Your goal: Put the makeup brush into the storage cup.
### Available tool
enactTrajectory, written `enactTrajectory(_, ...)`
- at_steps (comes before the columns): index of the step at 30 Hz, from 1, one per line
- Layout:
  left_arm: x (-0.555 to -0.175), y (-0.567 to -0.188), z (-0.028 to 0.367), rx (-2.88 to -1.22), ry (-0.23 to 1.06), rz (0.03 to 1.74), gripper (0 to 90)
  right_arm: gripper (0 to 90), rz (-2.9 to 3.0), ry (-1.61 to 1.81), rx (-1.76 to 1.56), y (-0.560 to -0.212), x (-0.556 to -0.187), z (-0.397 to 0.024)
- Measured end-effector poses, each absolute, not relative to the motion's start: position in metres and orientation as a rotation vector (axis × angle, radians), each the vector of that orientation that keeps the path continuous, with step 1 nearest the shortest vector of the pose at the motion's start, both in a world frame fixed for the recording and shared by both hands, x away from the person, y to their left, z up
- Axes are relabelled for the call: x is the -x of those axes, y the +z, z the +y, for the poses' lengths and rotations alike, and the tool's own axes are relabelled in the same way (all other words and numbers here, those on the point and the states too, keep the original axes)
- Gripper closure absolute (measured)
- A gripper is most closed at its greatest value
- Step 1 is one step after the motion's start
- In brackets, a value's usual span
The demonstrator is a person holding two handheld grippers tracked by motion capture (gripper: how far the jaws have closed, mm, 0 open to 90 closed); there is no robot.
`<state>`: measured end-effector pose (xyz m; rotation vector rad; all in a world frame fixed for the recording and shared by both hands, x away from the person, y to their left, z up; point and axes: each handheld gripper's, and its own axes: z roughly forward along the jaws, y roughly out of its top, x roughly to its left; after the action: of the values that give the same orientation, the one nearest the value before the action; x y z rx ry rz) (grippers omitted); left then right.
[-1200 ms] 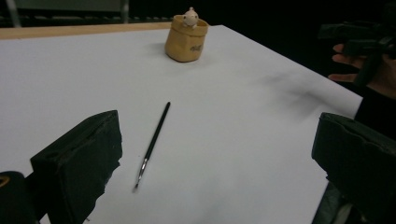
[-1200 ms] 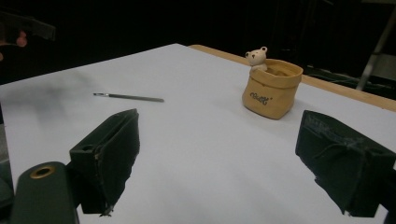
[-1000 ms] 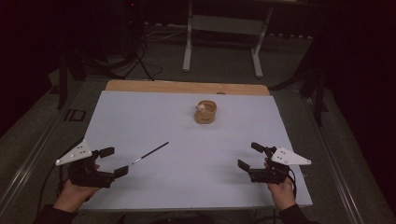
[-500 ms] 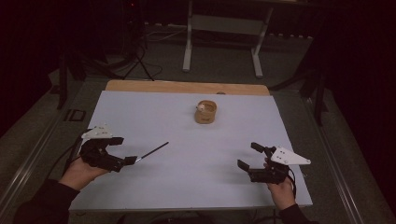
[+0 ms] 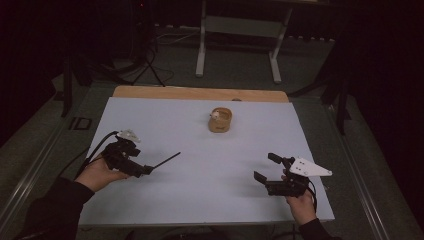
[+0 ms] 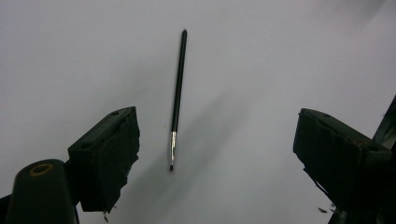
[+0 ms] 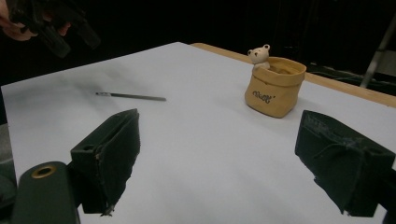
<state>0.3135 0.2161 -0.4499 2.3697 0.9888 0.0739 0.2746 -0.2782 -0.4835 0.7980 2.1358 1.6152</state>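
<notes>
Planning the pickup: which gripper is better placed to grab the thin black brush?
Left. The left gripper hangs open right over the brush, which lies between its jaws. The right gripper sits far across the table, also open.

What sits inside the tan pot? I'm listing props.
A small white bear figure pokes above the rim of the tan pot. Its lower body and the rest of the inside are hidden by the pot's wall.
</notes>
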Motion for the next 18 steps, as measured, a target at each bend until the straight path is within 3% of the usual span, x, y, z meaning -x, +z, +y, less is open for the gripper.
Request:
enactTrajectory(6, -0.325, -0.454, 0.208, -2.443, 0.024, 0.999, 21.7, 13.7, 2.145, 1.624, -0.789, -0.483, -0.274, -0.277)
enactTrajectory(18, -0.342, -0.470, 0.203, -2.545, 0.020, 1.023, 45.6, 13.7, 2.149, 1.627, -0.796, -0.484, -0.275, -0.277)
